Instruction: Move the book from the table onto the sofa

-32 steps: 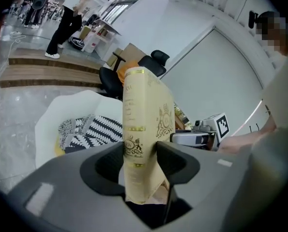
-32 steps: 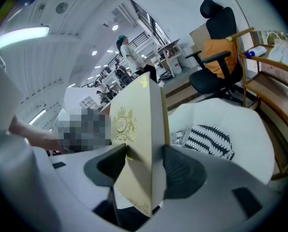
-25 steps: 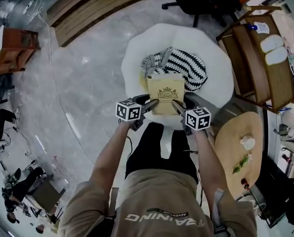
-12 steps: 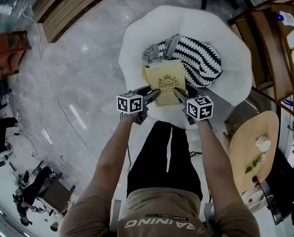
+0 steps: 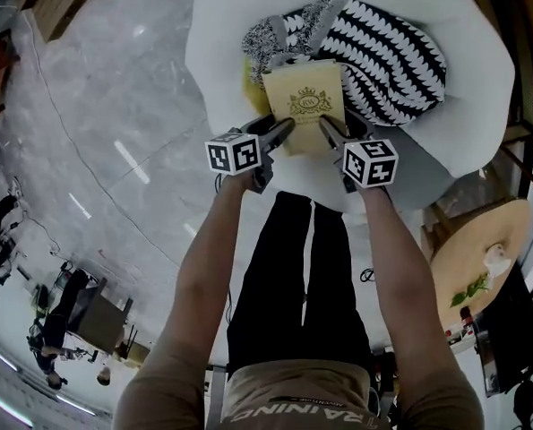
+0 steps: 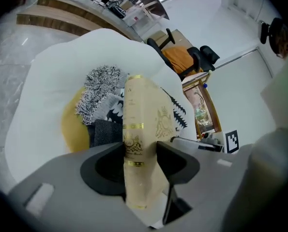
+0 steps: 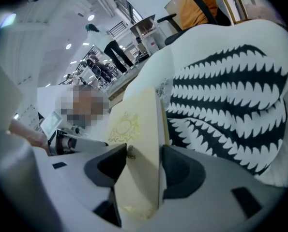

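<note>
Step in hand: you are setting the book [image 5: 306, 106] down on the sofa [image 5: 210, 56]; judged nearly done, release not yet made.
Left hand-held gripper [image 6: 140, 159]: clamped on the book's spine edge, jaws pressed on either face.
Right hand-held gripper [image 7: 143, 167]: clamped on the opposite edge, near the page side, jaws on both covers.
Book position: carried between your two hand-held grippers, crest face up, just ahead of both over the seat. No view settles whether its far edge touches anything.
Ahead of the grippers: a patterned cushion [image 5: 387, 52] beyond the right one, and a speckled throw [image 6: 99, 83] and a yellow cushion [image 6: 72, 125] beyond the left one.
Table [image 5: 459, 245]: well apart, behind and outboard of your right hand-held gripper; the book is clear of it.
Method: lower both sides evenly so the book stays level. Aim for the bare seat just short of the cushions, not on top of the throw, where it would likely sit tilted.
Release: let the book's underside bear on the seat first, then part both sets of jaws together and draw straight back towards yourself.
Risk: opening one side early would probably swing the book off the seat edge nearest you.
</note>
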`<state>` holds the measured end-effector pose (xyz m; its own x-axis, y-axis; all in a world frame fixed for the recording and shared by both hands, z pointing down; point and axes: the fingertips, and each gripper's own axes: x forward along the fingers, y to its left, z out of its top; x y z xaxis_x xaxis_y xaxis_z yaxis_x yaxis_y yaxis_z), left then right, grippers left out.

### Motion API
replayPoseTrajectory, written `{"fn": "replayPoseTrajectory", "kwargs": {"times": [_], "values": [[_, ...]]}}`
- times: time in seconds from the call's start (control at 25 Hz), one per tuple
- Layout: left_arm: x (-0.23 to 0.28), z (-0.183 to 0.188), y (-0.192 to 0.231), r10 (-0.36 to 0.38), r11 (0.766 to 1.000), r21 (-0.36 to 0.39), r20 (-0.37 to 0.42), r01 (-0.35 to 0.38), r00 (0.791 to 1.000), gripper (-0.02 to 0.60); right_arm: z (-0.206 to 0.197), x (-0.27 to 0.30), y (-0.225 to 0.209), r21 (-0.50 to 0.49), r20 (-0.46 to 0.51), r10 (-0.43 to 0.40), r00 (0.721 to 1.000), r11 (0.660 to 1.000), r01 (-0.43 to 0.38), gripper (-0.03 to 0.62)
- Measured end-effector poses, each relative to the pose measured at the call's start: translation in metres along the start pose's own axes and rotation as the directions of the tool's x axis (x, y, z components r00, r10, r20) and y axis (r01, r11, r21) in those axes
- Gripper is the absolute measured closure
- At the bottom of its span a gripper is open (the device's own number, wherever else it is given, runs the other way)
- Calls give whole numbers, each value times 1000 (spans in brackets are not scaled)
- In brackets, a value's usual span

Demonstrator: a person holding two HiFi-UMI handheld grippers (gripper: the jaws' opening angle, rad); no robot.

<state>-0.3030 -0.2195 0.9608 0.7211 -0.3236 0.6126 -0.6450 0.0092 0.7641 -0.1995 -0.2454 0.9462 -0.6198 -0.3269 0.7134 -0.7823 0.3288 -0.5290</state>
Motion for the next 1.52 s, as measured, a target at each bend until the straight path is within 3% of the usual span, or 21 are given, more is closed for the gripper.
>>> {"fn": "replayPoseTrajectory", "kwargs": {"times": [0.32,0.44,0.56,0.76,0.92,1.16,1.36,1.52], "values": [[28,-5,24,26,999,-24,23,-25,999,379,-14,24,-23,-36,-71,-26,997,999,24,365],[31,-9,34,91,996,-20,19,-91,996,379,-26,25,-24,-52,-112,-25,993,998,19,365],[32,-8,41,155,988,19,23,-156,988,379,-27,22,-23,-67,-99,-25,995,998,18,365],[22,-12,43,175,984,40,23,-176,984,397,-28,13,-23,-69,-79,-25,997,997,20,364],[0,-13,35,163,980,107,26,-165,986,423,-17,-6,-17,-85,-51,10,999,996,-14,365],[-36,-16,-16,106,976,188,36,-111,994,455,4,-57,0,-79,-7,19,1000,997,-20,381],[-61,3,-77,65,982,168,114,-84,991,465,38,-106,35,-137,59,42,997,990,-34,462],[-94,-3,-150,25,974,223,112,-49,993,477,47,-165,79,-140,102,55,993,989,-40,577]]}}
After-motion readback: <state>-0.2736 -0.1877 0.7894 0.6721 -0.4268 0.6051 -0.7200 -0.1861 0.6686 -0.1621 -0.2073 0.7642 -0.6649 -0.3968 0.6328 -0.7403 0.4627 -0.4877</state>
